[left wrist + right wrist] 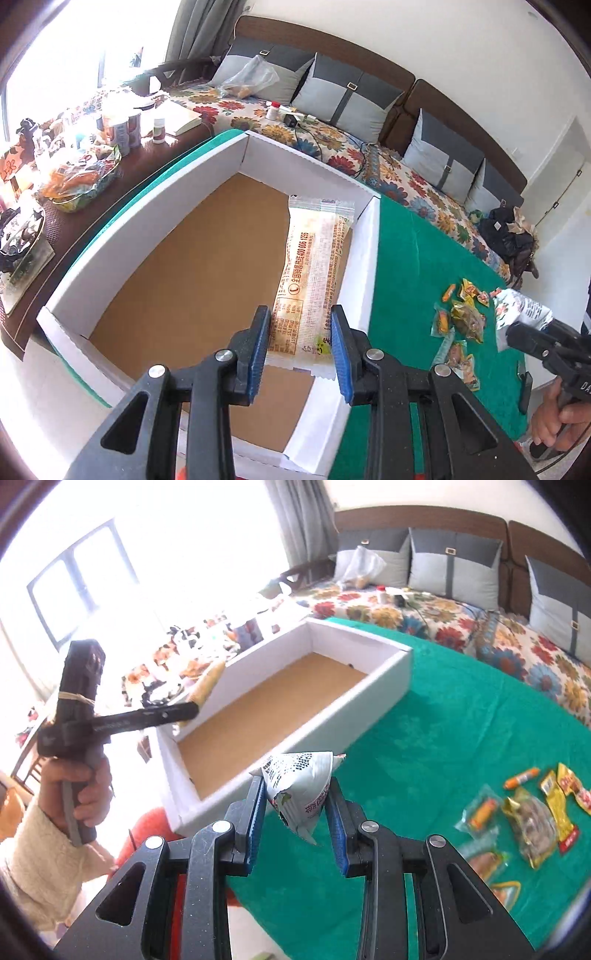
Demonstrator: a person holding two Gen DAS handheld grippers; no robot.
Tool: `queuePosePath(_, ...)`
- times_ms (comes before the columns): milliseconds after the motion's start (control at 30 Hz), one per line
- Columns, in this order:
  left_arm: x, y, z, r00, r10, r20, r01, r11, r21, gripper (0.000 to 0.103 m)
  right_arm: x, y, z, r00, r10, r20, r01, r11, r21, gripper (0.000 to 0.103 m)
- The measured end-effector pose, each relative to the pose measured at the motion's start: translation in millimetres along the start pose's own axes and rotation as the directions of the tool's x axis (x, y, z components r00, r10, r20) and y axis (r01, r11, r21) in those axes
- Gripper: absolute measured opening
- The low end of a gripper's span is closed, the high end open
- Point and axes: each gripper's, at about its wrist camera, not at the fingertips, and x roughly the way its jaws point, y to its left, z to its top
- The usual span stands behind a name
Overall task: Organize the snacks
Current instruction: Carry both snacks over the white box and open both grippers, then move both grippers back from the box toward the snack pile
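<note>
Your left tongs [300,343] sit over the white box [147,236] in the lower middle of the left wrist view, their blue pads spread on either side of a long beige snack packet [314,273]. The packet lies flat on the brown floor of the box, along its right wall, and the pads look released rather than pressed on it, though the near end of the packet lies right between them.

Your right tongs [295,805] are clenched on a silver-white snack bag [299,786], crumpled and printed with dark text, held above the green table [443,738] just in front of the near wall of the white box [288,716]. In the left wrist view the same bag [517,310] shows at the right edge, in the tip of the right tongs [513,330].

The loose snacks [528,812] lie scattered on the green cloth at the lower right of the right wrist view: small orange sausages, yellow packets and a clear-wrapped brown piece. In the left wrist view they [461,317] lie right of the box, well apart from it.

A sofa [332,122] with a flowered cover and grey cushions runs along the top of both views.
</note>
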Motion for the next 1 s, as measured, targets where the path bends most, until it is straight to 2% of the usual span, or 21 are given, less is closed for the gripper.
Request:
queuePosePath(33, 7.7, 11.5, 0.2, 0.997, 0.068, -0.026, -0.067, 0.998, 0.008, 0.049, 12.5, 11.9, 15.6, 1.000, 0.024, 0.018, -0.025, 1.000, 0.011, 0.038)
queuePosePath(67, 13.7, 22.0, 0.0, 0.989, 0.139, -0.043, -0.139, 0.990, 0.010, 0.062, 23.8, 19.5, 28.5, 0.998, 0.048, 0.028, -0.049, 0.998, 0.035, 0.059)
queuePosePath(100, 17.7, 32.7, -3.9, 0.977, 0.207, -0.050, -0.207, 0.978, 0.005, 0.084, 30.9, 22.1, 37.6, 0.997, 0.060, 0.041, -0.063, 0.996, 0.068, 0.079)
queuePosePath(133, 18.8, 41.2, -11.7, 0.967, 0.249, -0.048, -0.249, 0.968, -0.005, 0.086, 33.4, 21.7, 42.2, 0.996, 0.059, 0.065, -0.066, 0.992, 0.104, 0.077)
queuePosePath(167, 13.4, 50.9, -19.6, 0.967, 0.252, -0.045, -0.253, 0.967, -0.023, 0.087, 32.2, 19.2, 42.3, 0.994, 0.068, 0.085, -0.079, 0.988, 0.131, 0.077)
queuePosePath(267, 1.4, 53.3, -38.7, 0.991, 0.134, -0.013, -0.134, 0.987, -0.086, 0.089, 23.9, -3.8, 18.0, 0.992, 0.080, 0.102, -0.096, 0.981, 0.166, 0.077)
queuePosePath(333, -4.9, 41.2, -46.0, 0.997, 0.078, 0.013, -0.076, 0.991, -0.111, 0.089, 22.6, -34.2, -14.6, 0.998, 0.035, 0.058, -0.045, 0.980, 0.192, 0.077)
queuePosePath(400, -4.2, 14.0, -48.2, 0.999, 0.000, 0.038, 0.004, 0.994, -0.109, 0.089, 22.3, -77.5, -51.6, 1.000, -0.018, -0.002, 0.018, 0.958, 0.286, 0.079)
queuePosePath(433, -3.2, -3.2, -47.6, 0.998, -0.041, 0.044, 0.045, 0.994, -0.099, 0.089, 22.2, -100.7, -71.0, 1.000, -0.016, -0.013, 0.020, 0.929, 0.370, 0.079)
queuePosePath(500, 2.1, -39.8, -50.5, 0.992, -0.116, 0.046, 0.118, 0.991, -0.056, 0.091, 23.5, -142.5, -107.4, 1.000, 0.017, -0.003, -0.013, 0.839, 0.545, 0.079)
queuePosePath(567, 12.8, -81.4, -54.2, 0.986, -0.163, 0.029, 0.163, 0.987, 0.009, 0.096, 27.8, -169.1, -137.8, 0.999, 0.030, -0.013, -0.015, 0.767, 0.642, 0.079)
queuePosePath(633, 28.6, -119.3, -64.1, 0.985, -0.173, -0.013, 0.173, 0.981, 0.085, 0.097, 29.6, -181.5, -158.6, 0.997, -0.023, -0.072, 0.064, 0.754, 0.654, 0.078)
queuePosePath(700, 48.6, -152.5, -79.4, 0.984, -0.165, -0.073, 0.175, 0.972, 0.155, 0.097, 18.5, -187.9, -175.6, 0.985, -0.120, -0.121, 0.170, 0.750, 0.639, 0.078)
queuePosePath(800, 81.0, -185.7, -108.6, 0.980, -0.136, -0.146, 0.168, 0.959, 0.231, 0.097, -14.6, -206.9, -200.6, 0.969, -0.226, -0.104, 0.237, 0.713, 0.660, 0.068)
queuePosePath(833, 93.0, -192.4, -117.9, 0.978, -0.118, -0.171, 0.159, 0.955, 0.251, 0.097, -27.2, -212.3, -203.5, 0.948, -0.299, -0.111, 0.298, 0.710, 0.638, 0.068)
queuePosePath(867, 106.4, -198.8, -126.6, 0.976, -0.098, -0.196, 0.150, 0.951, 0.270, 0.097, -38.3, -215.0, -205.1, 0.919, -0.371, -0.131, 0.370, 0.703, 0.607, 0.072)
queuePosePath(900, 120.0, -203.6, -133.8, 0.973, -0.078, -0.216, 0.140, 0.948, 0.287, 0.097, -49.9, -215.5, -206.1, 0.908, -0.398, -0.126, 0.393, 0.713, 0.580, 0.072)
queuePosePath(967, 145.7, -210.1, -143.8, 0.969, -0.035, -0.243, 0.113, 0.942, 0.317, 0.097, -67.4, -214.9, -213.2, 0.941, -0.328, -0.086, 0.319, 0.769, 0.554, 0.071)
queuePosePath(1000, 156.9, -212.6, -146.6, 0.969, -0.016, -0.248, 0.100, 0.938, 0.331, 0.097, -76.3, -210.6, -219.5, 0.942, -0.327, -0.076, 0.316, 0.787, 0.531, 0.071)
